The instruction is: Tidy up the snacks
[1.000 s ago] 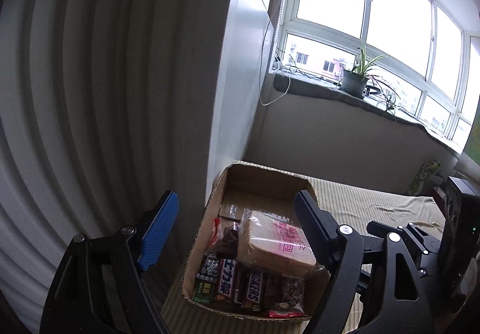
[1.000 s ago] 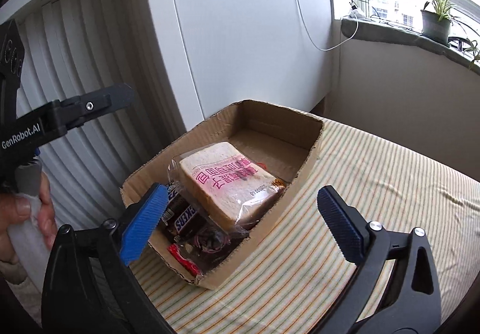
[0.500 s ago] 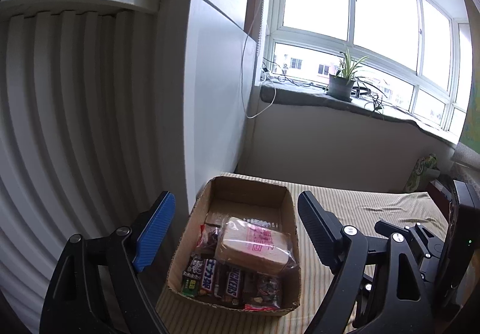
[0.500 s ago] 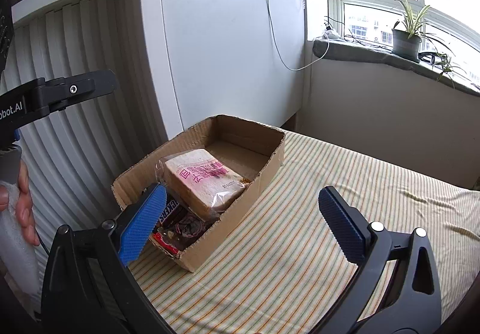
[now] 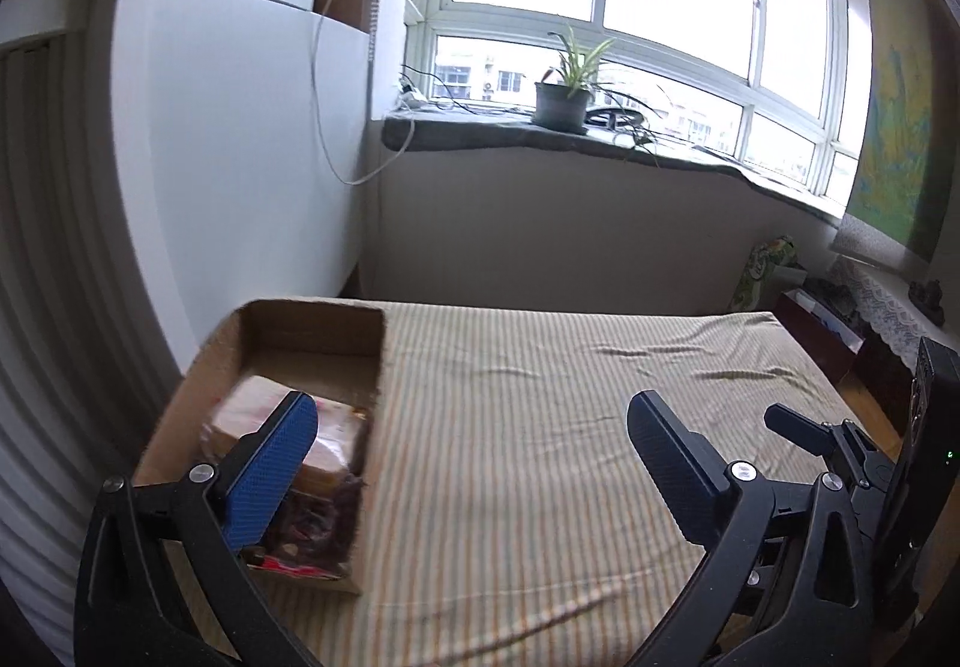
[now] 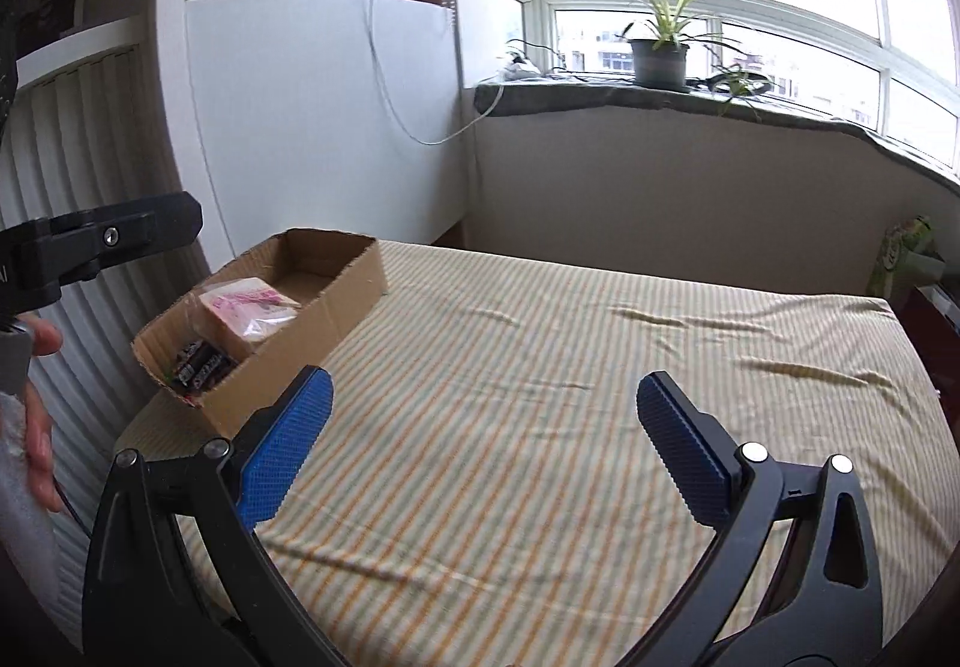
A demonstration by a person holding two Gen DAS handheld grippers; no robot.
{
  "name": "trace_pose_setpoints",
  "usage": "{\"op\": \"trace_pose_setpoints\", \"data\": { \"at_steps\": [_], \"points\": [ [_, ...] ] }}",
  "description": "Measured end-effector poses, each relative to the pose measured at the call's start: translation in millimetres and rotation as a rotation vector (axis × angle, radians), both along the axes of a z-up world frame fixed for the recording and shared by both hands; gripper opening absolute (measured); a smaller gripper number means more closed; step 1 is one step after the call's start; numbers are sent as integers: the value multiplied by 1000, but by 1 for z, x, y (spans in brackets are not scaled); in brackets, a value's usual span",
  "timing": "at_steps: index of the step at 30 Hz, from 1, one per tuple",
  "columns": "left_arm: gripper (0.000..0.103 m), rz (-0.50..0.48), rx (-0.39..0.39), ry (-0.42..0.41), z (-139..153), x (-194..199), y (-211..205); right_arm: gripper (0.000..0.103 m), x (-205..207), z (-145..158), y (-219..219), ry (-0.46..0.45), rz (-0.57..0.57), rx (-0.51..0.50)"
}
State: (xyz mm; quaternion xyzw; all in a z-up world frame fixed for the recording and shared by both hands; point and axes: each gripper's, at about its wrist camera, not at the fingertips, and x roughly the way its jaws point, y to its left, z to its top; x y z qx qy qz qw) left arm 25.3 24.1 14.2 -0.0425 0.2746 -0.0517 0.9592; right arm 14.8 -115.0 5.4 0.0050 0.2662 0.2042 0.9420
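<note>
Left gripper [image 5: 474, 427] jaws just widened, nothing between | right gripper [image 6: 480, 403] wide, empty | brown cardboard snack box [image 6: 336, 319] mid-left | person's hand [image 6: 36, 397] only in right view

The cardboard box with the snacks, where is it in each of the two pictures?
Left wrist view: the cardboard box sits lower left, partly behind the blue finger pad.
Right wrist view: the box sits left of middle, beyond the finger pads.
Shared landmark: the potted plant on the windowsill.
</note>
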Motion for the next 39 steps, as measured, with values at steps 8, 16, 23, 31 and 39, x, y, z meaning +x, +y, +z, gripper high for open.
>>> {"op": "trace_pose_setpoints", "data": {
  "at_steps": [8,16,23,31,39],
  "points": [
    [103,-95,-7,8,-11,-7,-58,103,-18,-8,-91,-9,-229,-52],
    [103,-57,49,24,-16,-16,-60,103,-24,0,-94,-37,-238,-10],
    [103,-35,63,19,-21,-24,-53,103,-25,2,-76,-51,-217,-29],
    [103,-49,53,24,-23,-26,-50,103,-26,4,-67,-52,-203,-59],
    [103,-44,59,30,-24,-26,-50,103,-23,3,-62,-43,-191,-68]
  ]
}}
